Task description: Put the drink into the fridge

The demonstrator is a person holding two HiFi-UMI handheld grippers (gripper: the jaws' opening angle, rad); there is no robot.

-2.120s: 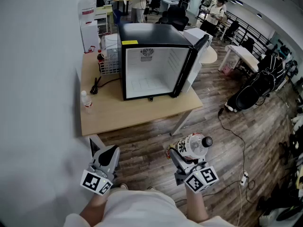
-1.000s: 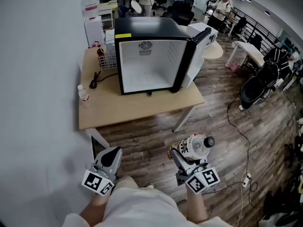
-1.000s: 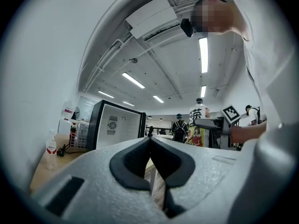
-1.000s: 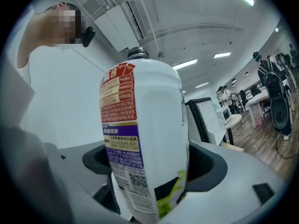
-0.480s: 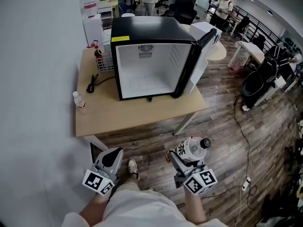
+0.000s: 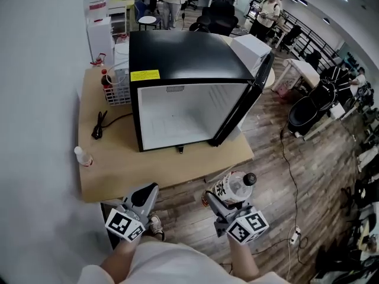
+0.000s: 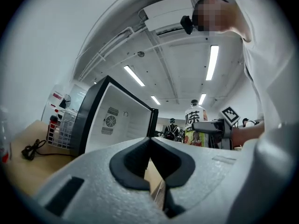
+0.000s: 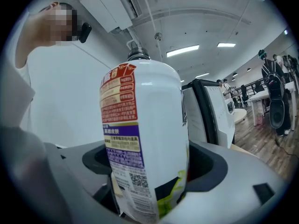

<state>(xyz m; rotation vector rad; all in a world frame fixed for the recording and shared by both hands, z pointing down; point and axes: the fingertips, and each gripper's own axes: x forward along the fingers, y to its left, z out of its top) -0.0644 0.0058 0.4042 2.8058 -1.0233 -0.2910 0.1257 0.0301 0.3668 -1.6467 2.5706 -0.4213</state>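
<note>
You are closing on the fridge (image 6: 183,52), nearer than a moment ago, its door (image 6: 251,90) standing open; your right gripper (image 6: 224,201) is clamping the drink bottle (image 6: 235,185) short of the table (image 6: 112,167), placing still ahead, your left gripper (image 6: 146,195) staying closed on nothing

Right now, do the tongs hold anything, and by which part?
The right tongs grip the bottle by its lower body, near the base, with the cap pointing away. The left tongs are shut and empty.
</note>
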